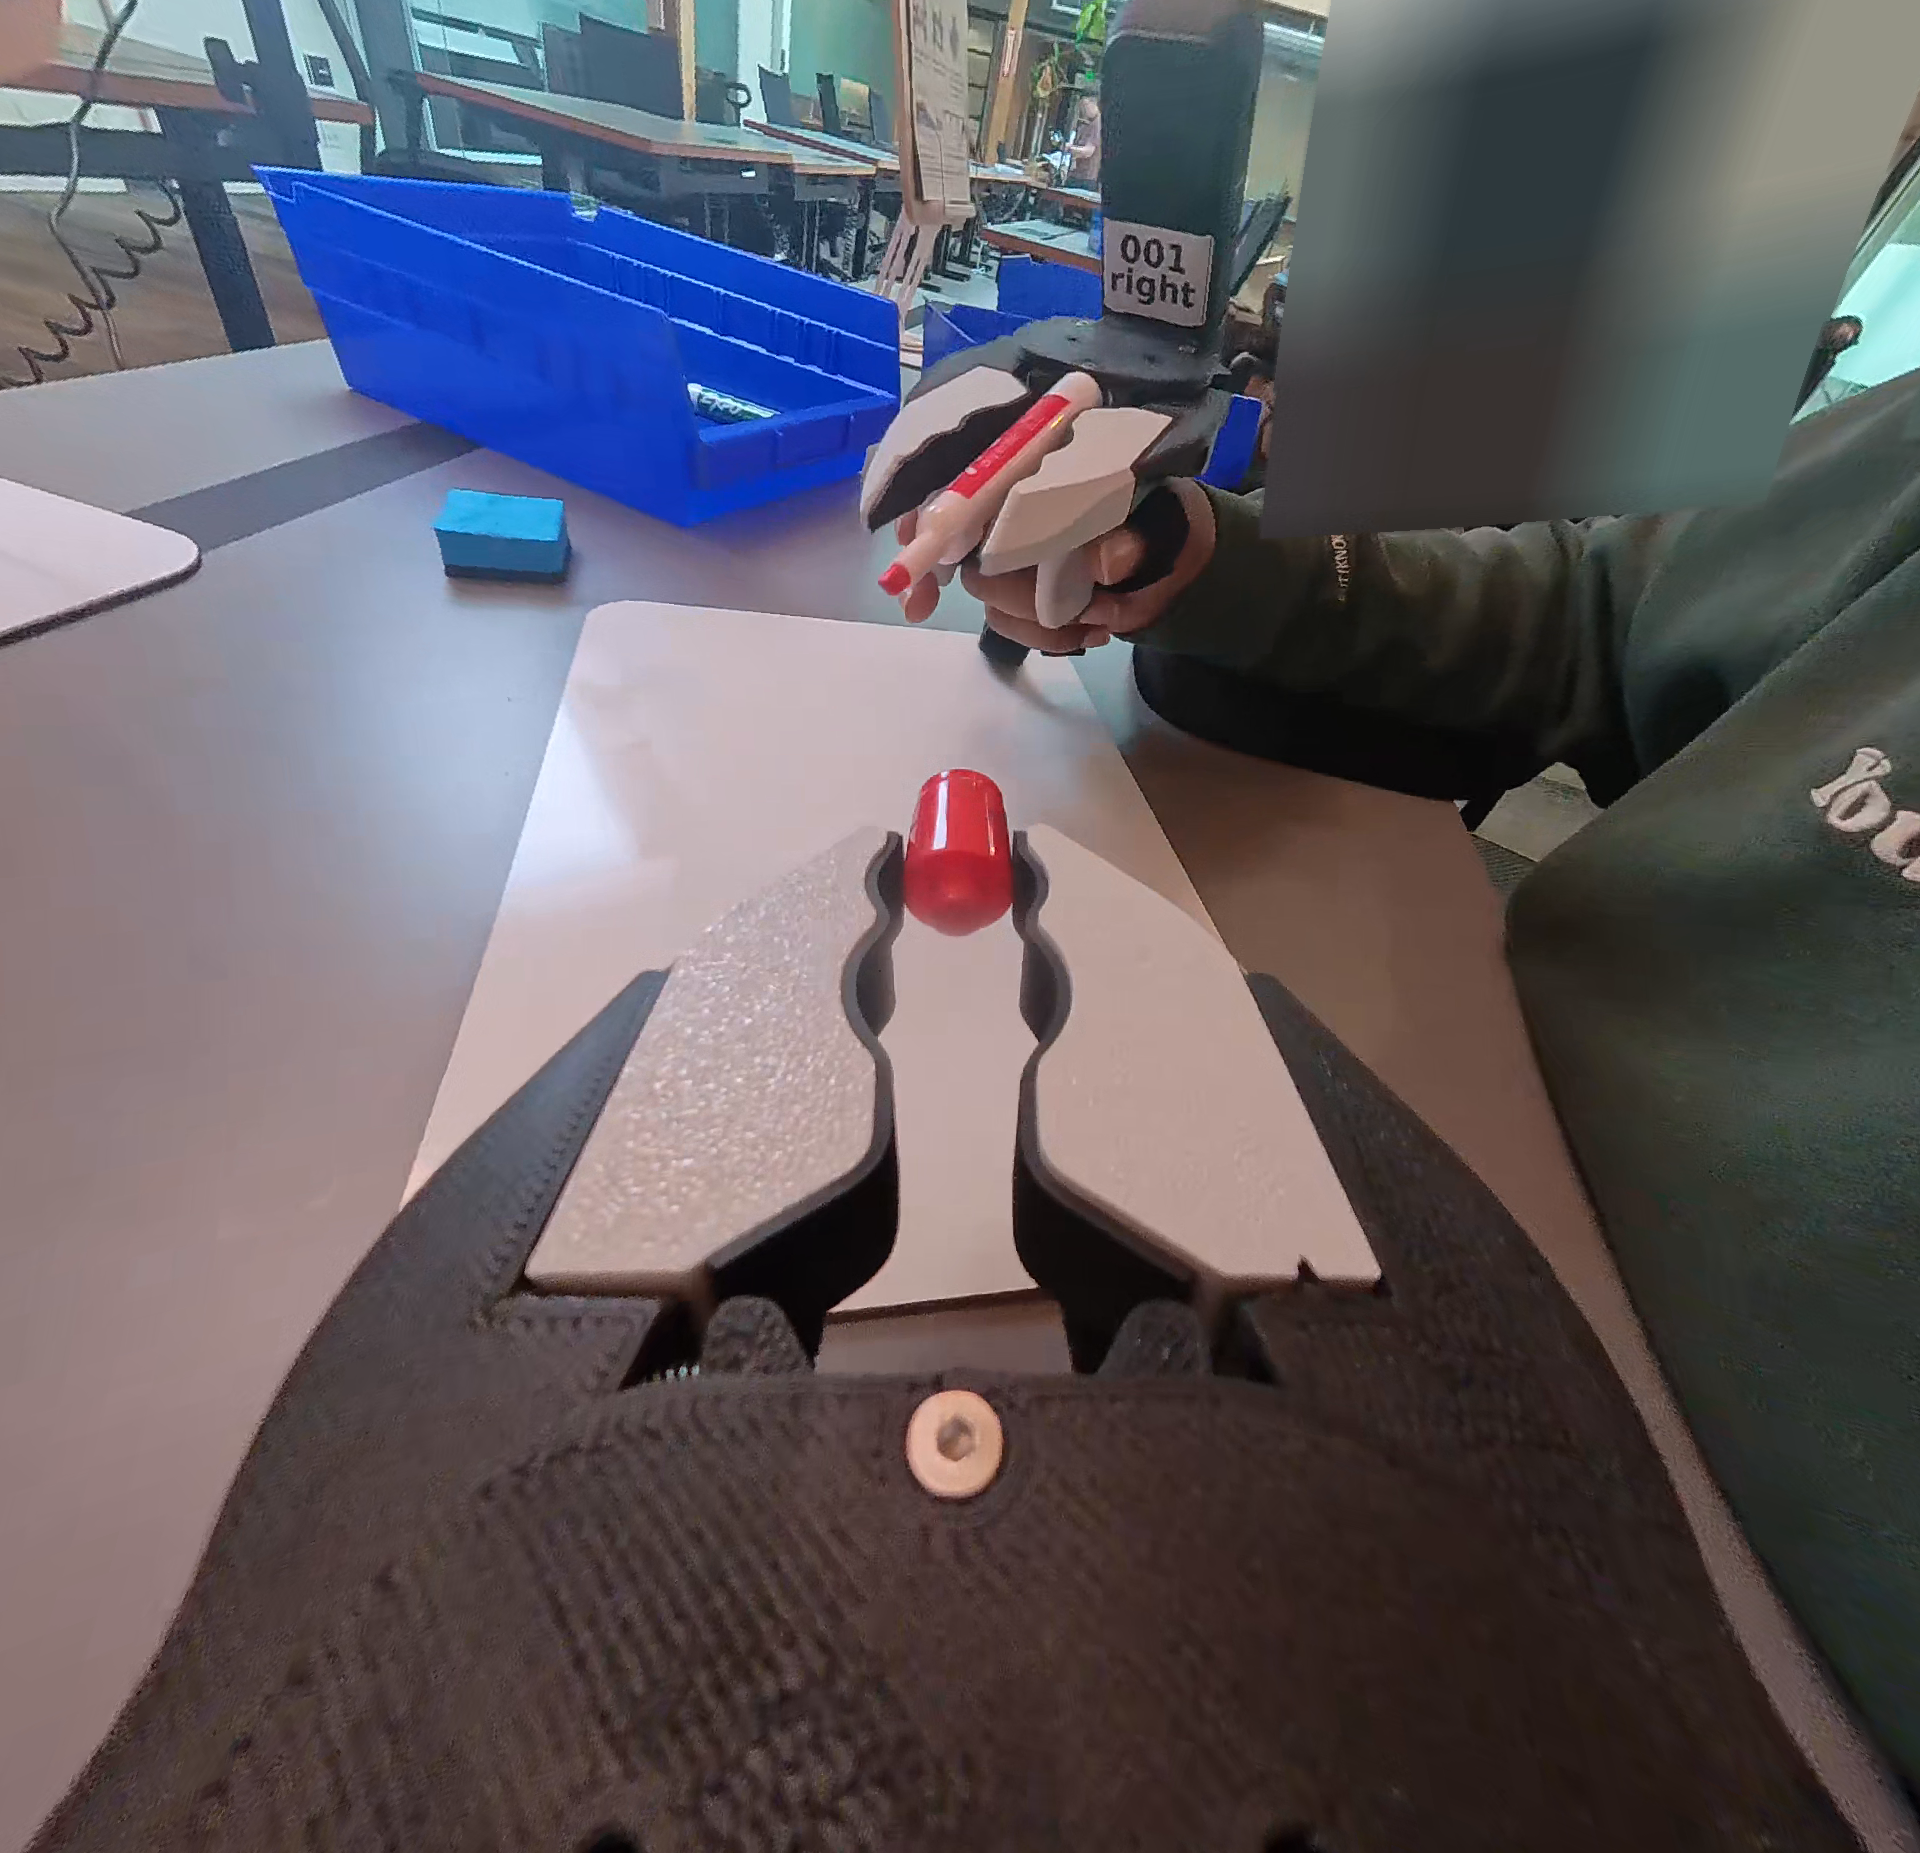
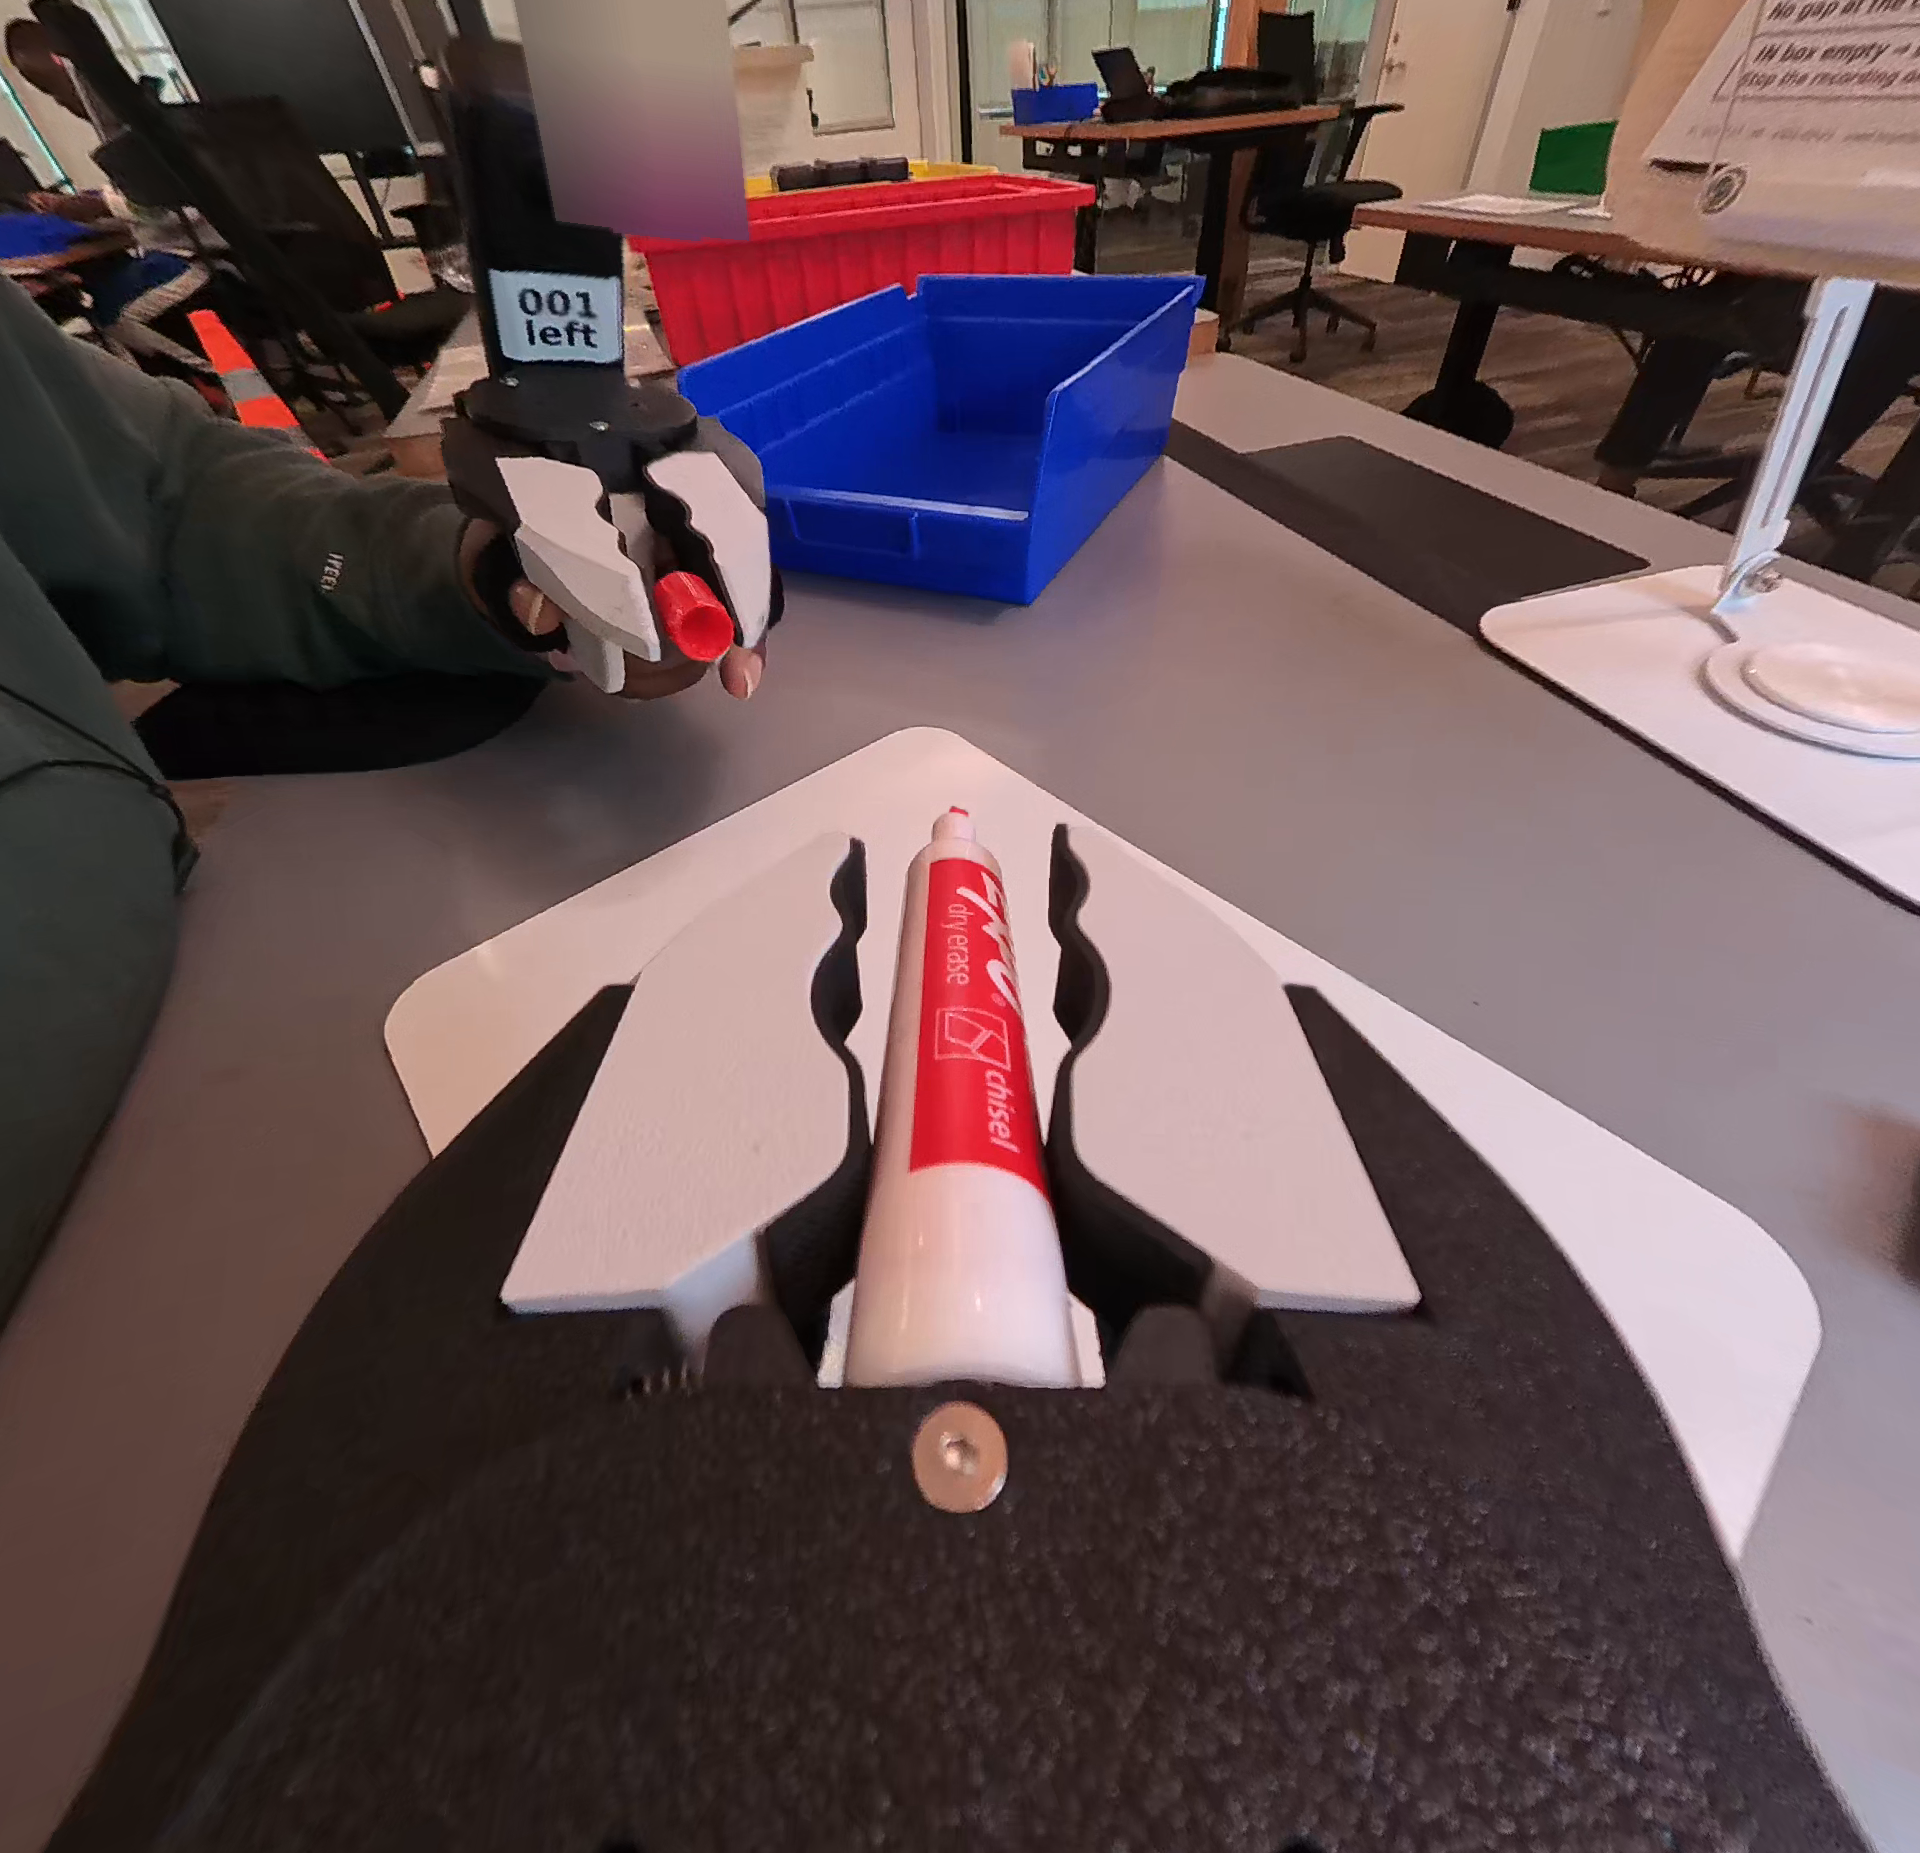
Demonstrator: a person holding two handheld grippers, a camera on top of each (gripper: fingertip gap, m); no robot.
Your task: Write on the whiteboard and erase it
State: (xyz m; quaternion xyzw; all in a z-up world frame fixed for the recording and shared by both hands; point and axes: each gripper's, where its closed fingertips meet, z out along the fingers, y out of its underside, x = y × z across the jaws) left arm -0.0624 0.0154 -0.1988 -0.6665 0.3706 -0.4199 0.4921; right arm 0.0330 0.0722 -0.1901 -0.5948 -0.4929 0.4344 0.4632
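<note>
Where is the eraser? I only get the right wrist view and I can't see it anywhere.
Observer: The blue eraser lies on the table, just in front of the blue bin and off the whiteboard's far left corner.
Operator: Is there any writing on the whiteboard yet?
Observer: No. The left wrist view shows it bare from the red cap in the left gripper to the marker in the right gripper.
Operator: Is anything in the bin?
Observer: Yes, a second marker lies at its low end.
</note>
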